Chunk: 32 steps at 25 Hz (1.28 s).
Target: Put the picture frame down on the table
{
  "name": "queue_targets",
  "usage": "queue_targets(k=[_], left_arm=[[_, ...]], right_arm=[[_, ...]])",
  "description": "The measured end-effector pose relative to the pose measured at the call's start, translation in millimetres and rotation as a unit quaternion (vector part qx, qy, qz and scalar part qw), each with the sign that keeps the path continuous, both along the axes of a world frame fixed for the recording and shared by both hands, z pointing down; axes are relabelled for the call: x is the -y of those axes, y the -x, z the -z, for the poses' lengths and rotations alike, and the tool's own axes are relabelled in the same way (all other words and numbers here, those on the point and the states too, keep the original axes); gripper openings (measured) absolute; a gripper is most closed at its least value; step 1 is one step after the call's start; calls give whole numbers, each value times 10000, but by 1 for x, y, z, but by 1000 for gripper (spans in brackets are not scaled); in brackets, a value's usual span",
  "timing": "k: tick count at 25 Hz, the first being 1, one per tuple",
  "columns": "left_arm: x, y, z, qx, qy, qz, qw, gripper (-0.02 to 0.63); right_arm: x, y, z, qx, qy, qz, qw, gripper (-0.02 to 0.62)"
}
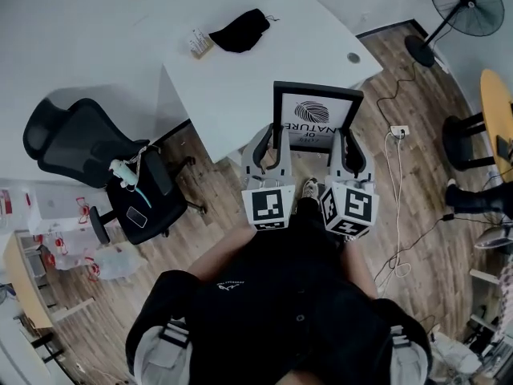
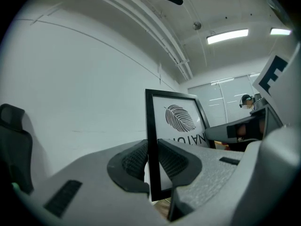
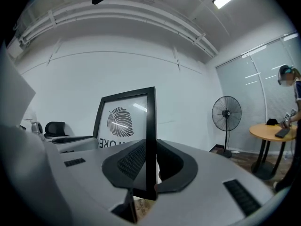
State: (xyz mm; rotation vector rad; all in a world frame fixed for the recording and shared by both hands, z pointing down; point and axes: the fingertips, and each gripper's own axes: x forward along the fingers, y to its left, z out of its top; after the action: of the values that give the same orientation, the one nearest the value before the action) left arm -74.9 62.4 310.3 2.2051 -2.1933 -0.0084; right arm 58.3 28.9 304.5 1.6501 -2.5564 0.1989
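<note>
Left gripper [image 1: 271, 147] [image 2: 153, 161]: jaws closed narrow on the left side bar of the picture frame [image 1: 315, 119] [image 2: 176, 126], ribbed pads pressing it from both faces.

Right gripper [image 1: 346, 147] [image 3: 150, 166]: the same, clamped on the frame's right side bar.

Frame [image 3: 124, 119]: black border, white print with a dark leaf and lettering. It stands upright between the two grippers, carried in the air just ahead of the person. Its lower edge sits between the gripper bodies.

Beyond the grippers: white table [image 1: 240, 87], its near corner right behind the frame. At the table's far side, a black cloth [image 1: 240, 30] with a small box [image 1: 200, 42] beside it.

Left of the left gripper, well apart: black office chair [image 1: 104, 159] on the wood floor.

Right of the right gripper: white power strip [image 1: 398, 131] on the floor. Farther off, a standing fan [image 1: 469, 6] [image 3: 226, 114] and a round wooden table [image 1: 497, 111] [image 3: 273, 131].
</note>
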Motion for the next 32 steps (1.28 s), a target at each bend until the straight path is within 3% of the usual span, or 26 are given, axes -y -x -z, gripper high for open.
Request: queue_targets(k=[18, 32], left_arm=[[145, -59, 17, 67, -164, 774, 9968, 70], [201, -61, -3, 60, 78, 1106, 9938, 71]], right_arm=[[166, -52, 16, 70, -173, 784, 9967, 66], [230, -51, -6, 46, 59, 1118, 9937, 66]])
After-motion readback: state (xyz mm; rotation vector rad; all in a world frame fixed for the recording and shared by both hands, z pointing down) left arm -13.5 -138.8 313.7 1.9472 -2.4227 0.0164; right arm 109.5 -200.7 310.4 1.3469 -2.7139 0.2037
